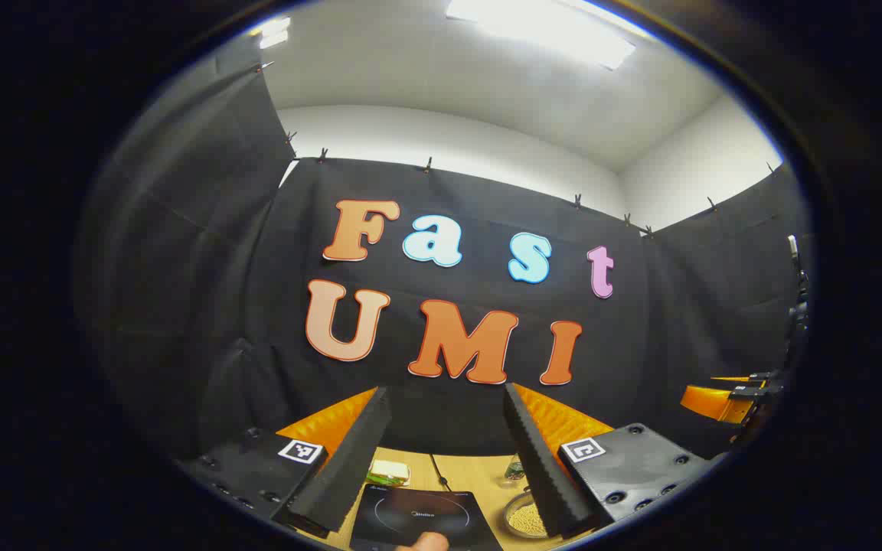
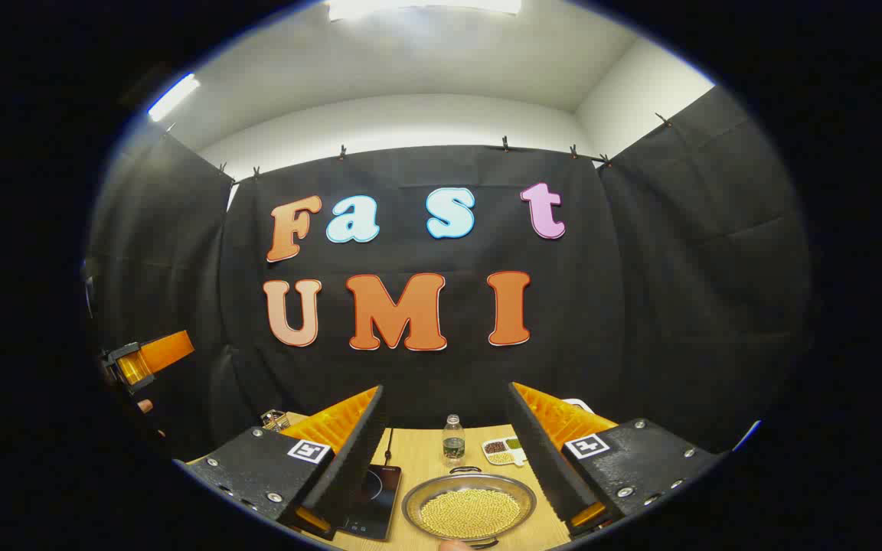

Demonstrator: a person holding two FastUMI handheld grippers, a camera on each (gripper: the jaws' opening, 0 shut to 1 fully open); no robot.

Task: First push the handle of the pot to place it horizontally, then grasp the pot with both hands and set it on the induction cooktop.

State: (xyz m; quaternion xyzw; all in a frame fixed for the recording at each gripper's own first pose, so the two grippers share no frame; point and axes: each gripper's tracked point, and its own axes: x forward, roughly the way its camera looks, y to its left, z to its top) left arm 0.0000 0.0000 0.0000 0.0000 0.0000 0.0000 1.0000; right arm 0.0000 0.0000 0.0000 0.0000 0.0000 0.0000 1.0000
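Observation:
A shallow metal pot (image 2: 469, 505) full of small yellow beans sits on the wooden table (image 2: 422, 459). It lies low between the fingers of my open right gripper (image 2: 445, 390), with one loop handle (image 2: 465, 469) at its far side. The black induction cooktop (image 2: 372, 501) lies just left of the pot. In the left gripper view the cooktop (image 1: 418, 516) lies between the fingers of my open left gripper (image 1: 445, 394). There the pot (image 1: 525, 519) is partly hidden behind the right finger. Neither gripper holds anything.
A small clear bottle (image 2: 453, 441) and a white dish of beans (image 2: 504, 451) stand behind the pot. A cable (image 1: 437, 474) and a green-and-white pack (image 1: 389, 472) lie behind the cooktop. The other gripper shows at the far edge of each view (image 1: 724, 402) (image 2: 146, 356).

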